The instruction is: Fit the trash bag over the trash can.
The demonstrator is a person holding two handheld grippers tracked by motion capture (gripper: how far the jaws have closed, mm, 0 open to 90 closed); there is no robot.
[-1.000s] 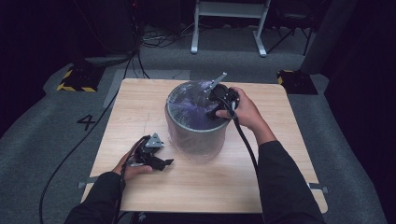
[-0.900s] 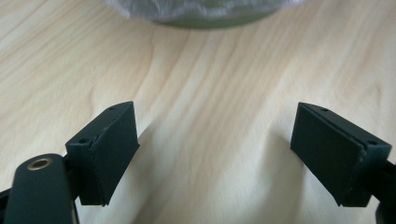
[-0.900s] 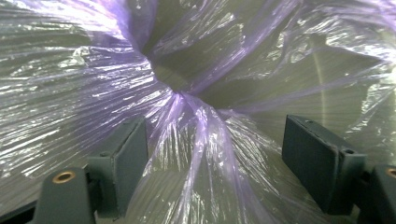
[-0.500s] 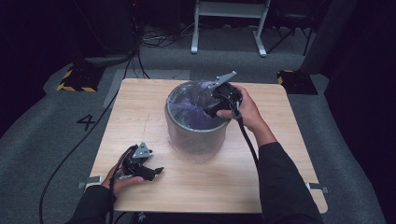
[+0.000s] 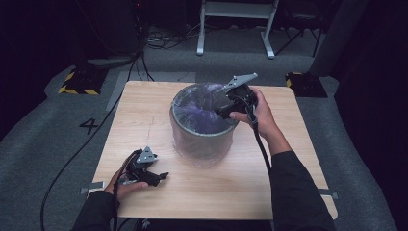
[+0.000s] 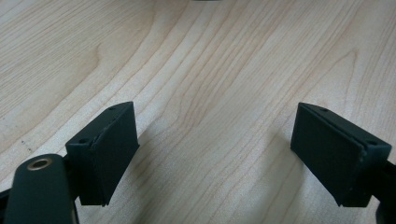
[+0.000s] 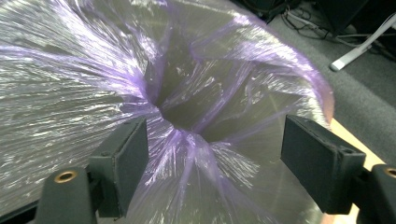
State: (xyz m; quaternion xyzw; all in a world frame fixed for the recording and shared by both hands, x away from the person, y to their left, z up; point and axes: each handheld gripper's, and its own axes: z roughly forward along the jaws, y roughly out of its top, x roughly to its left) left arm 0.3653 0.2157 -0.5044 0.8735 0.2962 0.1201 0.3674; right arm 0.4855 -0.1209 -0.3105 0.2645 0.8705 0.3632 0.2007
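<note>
Hands come in from the near edge of the table (image 5: 269, 192). Nearest, the left gripper (image 5: 161, 176) lies low over bare wood, jaws spread, nothing between them. Past it, mid-table, stands the bin (image 5: 204, 139), lined with a purple bag (image 5: 202, 103). The right gripper (image 5: 219, 112) hangs over the bin's mouth, jaws wide apart above crumpled film (image 7: 196, 140), gripping nothing.
</note>
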